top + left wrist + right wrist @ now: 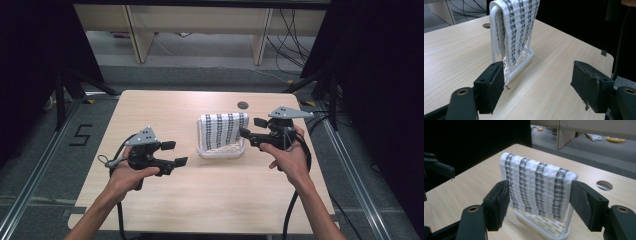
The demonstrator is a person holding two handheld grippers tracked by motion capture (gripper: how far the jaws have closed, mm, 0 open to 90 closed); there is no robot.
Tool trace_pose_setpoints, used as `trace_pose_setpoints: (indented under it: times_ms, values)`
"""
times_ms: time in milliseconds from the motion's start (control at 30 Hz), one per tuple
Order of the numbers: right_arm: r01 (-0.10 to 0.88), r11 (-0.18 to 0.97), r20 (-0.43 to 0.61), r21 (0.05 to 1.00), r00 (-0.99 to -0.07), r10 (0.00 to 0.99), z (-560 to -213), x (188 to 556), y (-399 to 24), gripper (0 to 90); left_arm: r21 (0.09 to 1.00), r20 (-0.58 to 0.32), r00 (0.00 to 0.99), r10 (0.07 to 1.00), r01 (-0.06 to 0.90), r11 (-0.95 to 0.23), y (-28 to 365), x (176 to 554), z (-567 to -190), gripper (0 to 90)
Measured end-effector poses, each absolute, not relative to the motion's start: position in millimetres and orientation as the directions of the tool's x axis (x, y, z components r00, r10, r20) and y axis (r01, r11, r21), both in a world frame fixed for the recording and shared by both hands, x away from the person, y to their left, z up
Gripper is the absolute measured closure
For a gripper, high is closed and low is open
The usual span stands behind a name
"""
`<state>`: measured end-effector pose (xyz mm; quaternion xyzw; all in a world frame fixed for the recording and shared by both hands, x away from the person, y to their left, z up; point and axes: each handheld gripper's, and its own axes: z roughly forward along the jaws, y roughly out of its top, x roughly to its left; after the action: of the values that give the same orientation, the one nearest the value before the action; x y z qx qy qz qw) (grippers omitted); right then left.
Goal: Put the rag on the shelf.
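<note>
While a striped waffle-weave towel [537, 186] hangs over a small white rack [221, 150] on the wooden bench [210, 195], the right gripper [540, 205] faces it with jaws spread wide, the towel framed between them but apart. Left of the rack, the left gripper [539, 85] hovers, jaws also apart and empty, the rack just beyond its left jaw.
</note>
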<state>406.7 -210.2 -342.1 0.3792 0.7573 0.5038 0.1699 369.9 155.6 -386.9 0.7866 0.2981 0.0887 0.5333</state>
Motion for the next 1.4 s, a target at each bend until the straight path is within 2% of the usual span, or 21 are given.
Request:
trace_pose_setpoints:
  times_ms: [100,633,800,900,1000,1033,1100,1400]
  values:
    - [0.399,0.194,0.13,0.896,-0.655,0.745,-346,404,-210,27.2,0.889,-0.173,0.808,0.562,0.374,-0.264,154,366,-391,25.3]
    - [0.429,0.183,0.157,0.885,-0.644,0.749,-359,387,-214,26.7,0.893,-0.171,0.819,0.548,0.364,-0.266,154,350,-403,18.8]
    - [0.4,0.213,0.119,0.891,-0.66,0.742,-365,386,-215,26.7,0.892,-0.176,0.816,0.55,0.368,-0.261,156,349,-405,18.2]
    - [0.415,0.201,0.146,0.887,-0.666,0.731,-367,381,-214,26.6,0.891,-0.176,0.817,0.549,0.369,-0.264,157,347,-408,17.4]
    - [0.408,0.216,0.129,0.887,-0.668,0.733,-368,379,-215,26.6,0.891,-0.181,0.82,0.543,0.37,-0.263,157,345,-411,17.1]
    - [0.429,0.195,0.16,0.882,-0.662,0.732,-370,375,-213,26.6,0.887,-0.18,0.817,0.547,0.375,-0.269,158,343,-413,16.9]
    - [0.415,0.212,0.135,0.885,-0.664,0.736,-370,375,-215,26.5,0.887,-0.18,0.821,0.542,0.374,-0.271,157,341,-416,16.7]
    - [0.422,0.214,0.147,0.881,-0.674,0.724,-383,365,-214,25.7,0.881,-0.177,0.826,0.535,0.375,-0.289,157,330,-425,16.3]
